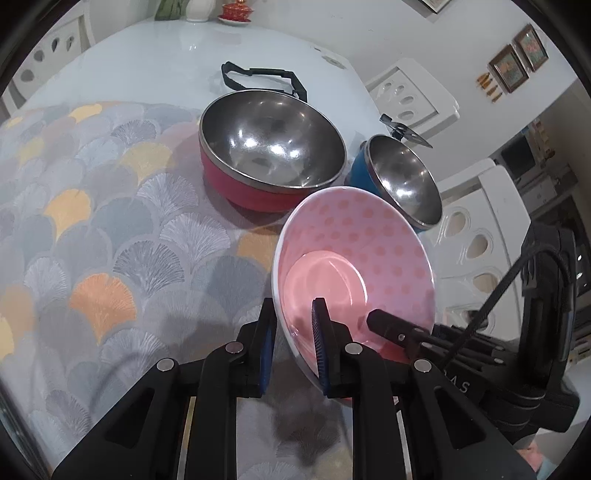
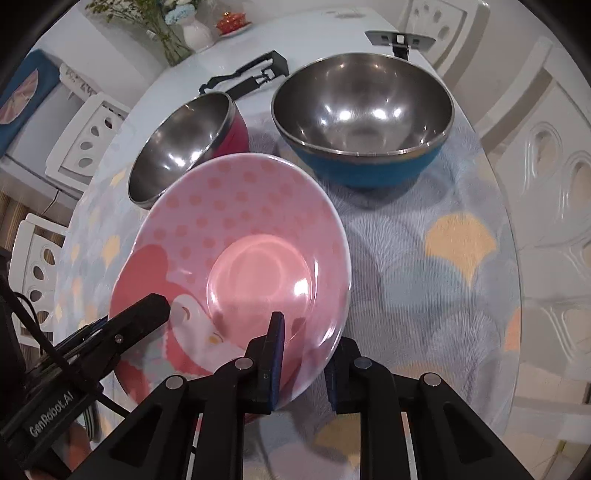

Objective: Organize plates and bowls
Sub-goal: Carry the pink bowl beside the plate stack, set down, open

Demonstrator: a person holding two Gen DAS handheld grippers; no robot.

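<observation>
Holding the pink dotted plate (image 1: pixel 354 258) tilted above the tablecloth (image 1: pixel 92 221), left gripper (image 1: pixel 295 343) and right gripper (image 2: pixel 306 354) both clamp its rim; next probably needs one releasing before stacking near red bowl (image 1: pixel 271 147) or blue bowl (image 2: pixel 364 107).

Fan-patterned tablecloth (image 1: pixel 110 229), white chairs (image 1: pixel 413 96), vase (image 2: pixel 197 31).

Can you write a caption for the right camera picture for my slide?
Both tongs grip the pink dotted plate before red bowl and blue bowl.
</observation>
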